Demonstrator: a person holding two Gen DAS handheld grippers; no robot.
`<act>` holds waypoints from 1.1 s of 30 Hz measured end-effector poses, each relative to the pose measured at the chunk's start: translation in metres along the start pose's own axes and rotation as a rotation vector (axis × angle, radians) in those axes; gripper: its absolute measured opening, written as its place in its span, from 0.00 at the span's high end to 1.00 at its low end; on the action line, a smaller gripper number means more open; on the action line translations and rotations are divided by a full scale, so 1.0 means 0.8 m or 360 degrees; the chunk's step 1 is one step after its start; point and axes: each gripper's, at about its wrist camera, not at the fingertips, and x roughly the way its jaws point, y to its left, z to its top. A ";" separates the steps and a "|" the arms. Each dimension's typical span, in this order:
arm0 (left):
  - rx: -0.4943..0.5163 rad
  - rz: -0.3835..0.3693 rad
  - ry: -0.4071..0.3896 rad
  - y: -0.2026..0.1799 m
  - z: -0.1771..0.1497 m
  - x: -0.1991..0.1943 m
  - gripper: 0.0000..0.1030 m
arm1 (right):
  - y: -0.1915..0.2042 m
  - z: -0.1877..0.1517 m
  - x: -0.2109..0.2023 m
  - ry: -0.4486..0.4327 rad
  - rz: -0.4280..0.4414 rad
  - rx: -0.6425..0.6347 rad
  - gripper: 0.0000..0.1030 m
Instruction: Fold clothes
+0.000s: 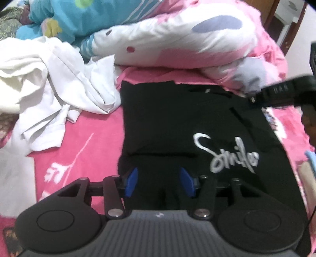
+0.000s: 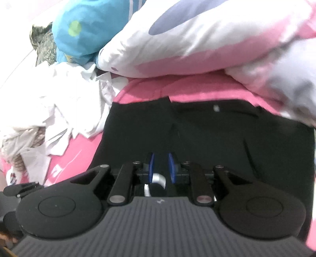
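A black T-shirt [image 1: 167, 122] with a white "Smile" script lies flat on the pink bed sheet [image 1: 88, 138], partly folded. My left gripper [image 1: 158, 182] hovers over its near edge, blue pads well apart with nothing pressed between them. At the shirt's far right corner, the right gripper [image 1: 253, 98] reaches in from the right. In the right wrist view, the right gripper [image 2: 162, 166] hangs above the black T-shirt [image 2: 217, 134]. Its blue pads stand a narrow gap apart, and only the shirt's cloth and a white curve of the print show through.
A crumpled heap of white clothes [image 1: 45, 79] lies left of the shirt. A bulky pink and white duvet [image 1: 187, 39] lies just behind it, with blue bedding [image 1: 79, 17] further back. A doorway edge [image 1: 284, 25] shows at the far right.
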 end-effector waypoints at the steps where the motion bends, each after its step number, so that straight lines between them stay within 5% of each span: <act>1: -0.0006 0.0000 -0.0015 -0.003 -0.003 -0.013 0.51 | 0.004 -0.009 -0.009 -0.0002 0.0002 0.0014 0.85; 10: -0.0095 0.0117 -0.0169 -0.043 -0.052 -0.141 0.46 | 0.030 -0.082 -0.080 -0.0075 0.0157 0.0067 0.85; 18: -0.0135 0.0153 0.0076 -0.072 -0.156 -0.229 0.35 | 0.022 -0.175 -0.164 -0.0054 0.0242 0.0229 0.83; 22: -0.0261 0.0188 0.0198 -0.061 -0.208 -0.231 0.35 | 0.004 -0.235 -0.193 0.0034 0.0148 0.0326 0.81; 28: -0.0166 0.0289 0.0161 -0.019 -0.239 -0.182 0.35 | -0.043 -0.301 -0.227 0.0102 -0.0074 0.0482 0.78; 33: -0.0147 0.0185 0.0174 0.012 -0.247 -0.140 0.37 | -0.101 -0.331 -0.231 0.0112 -0.0215 0.0662 0.73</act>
